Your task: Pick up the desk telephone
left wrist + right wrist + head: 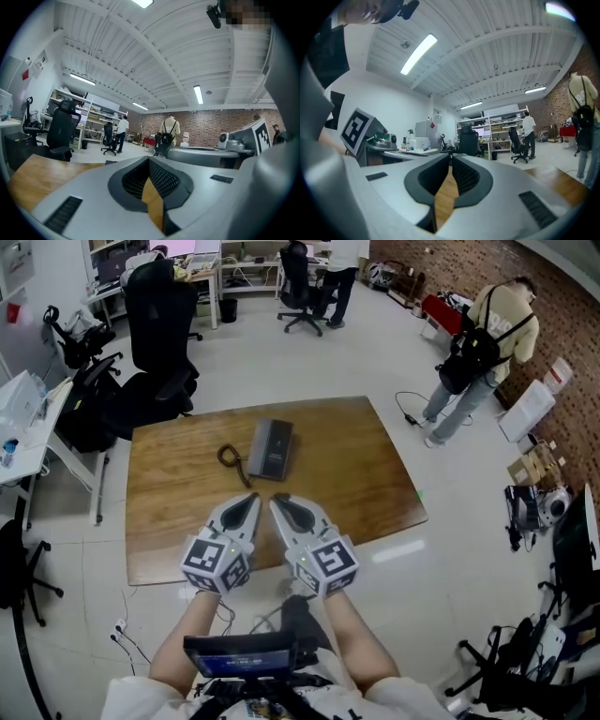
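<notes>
The dark grey desk telephone [271, 448] lies flat at the middle of the wooden table [356, 474], its black coiled cord [230, 460] curled to its left. Both grippers hover side by side over the table's near edge, pointing level toward the phone and a short way from it. My left gripper [252, 497] [149, 160] has its jaws together at the tips with nothing between them. My right gripper [277, 501] [451, 158] is likewise shut and empty. Neither touches the phone. Only table wood shows through the gaps behind the tips.
Black office chairs [159, 315] stand behind the table's far left corner, and a white desk [28, 418] is at the left. A person with a backpack [487, 343] stands at the right near a floor cable [408, 413]. Another person [342, 268] is at the back.
</notes>
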Motion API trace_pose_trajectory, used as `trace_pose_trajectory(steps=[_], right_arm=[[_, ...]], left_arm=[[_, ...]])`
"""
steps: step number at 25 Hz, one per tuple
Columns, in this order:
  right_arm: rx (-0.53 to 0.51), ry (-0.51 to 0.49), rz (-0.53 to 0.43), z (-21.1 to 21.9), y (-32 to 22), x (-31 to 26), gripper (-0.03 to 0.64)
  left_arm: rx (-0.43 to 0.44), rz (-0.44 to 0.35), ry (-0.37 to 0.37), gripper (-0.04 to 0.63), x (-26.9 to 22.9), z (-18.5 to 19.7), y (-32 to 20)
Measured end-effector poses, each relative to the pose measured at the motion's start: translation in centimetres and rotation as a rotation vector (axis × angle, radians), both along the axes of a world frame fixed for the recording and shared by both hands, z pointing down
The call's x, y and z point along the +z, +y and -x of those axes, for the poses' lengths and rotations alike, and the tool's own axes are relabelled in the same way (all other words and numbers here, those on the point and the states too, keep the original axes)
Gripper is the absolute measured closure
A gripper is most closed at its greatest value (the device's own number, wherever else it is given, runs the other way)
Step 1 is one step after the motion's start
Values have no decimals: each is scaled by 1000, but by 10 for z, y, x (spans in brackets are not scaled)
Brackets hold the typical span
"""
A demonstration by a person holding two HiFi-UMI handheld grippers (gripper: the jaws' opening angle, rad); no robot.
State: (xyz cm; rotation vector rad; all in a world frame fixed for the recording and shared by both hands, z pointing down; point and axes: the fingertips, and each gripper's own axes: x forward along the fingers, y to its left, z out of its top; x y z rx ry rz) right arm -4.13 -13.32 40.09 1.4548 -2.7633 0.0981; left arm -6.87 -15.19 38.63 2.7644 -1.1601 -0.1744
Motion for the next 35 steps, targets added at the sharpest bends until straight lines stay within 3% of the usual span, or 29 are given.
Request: trace_pose_trajectory(steps=[15, 24, 26, 35], right_arm=[[-57, -169, 143, -41, -80, 45, 514], [-83, -327, 320, -70, -142, 95, 485], [-95, -363, 373, -77, -156, 110, 436], [-110, -484, 580, -100, -215, 182, 390]], left_arm=[[-3, 41, -25, 603, 21, -34, -62], [-15, 78, -37, 602, 37, -48, -111], [-19, 88, -41, 602, 42, -51, -122], [-43, 135, -65, 603, 63, -59, -165]])
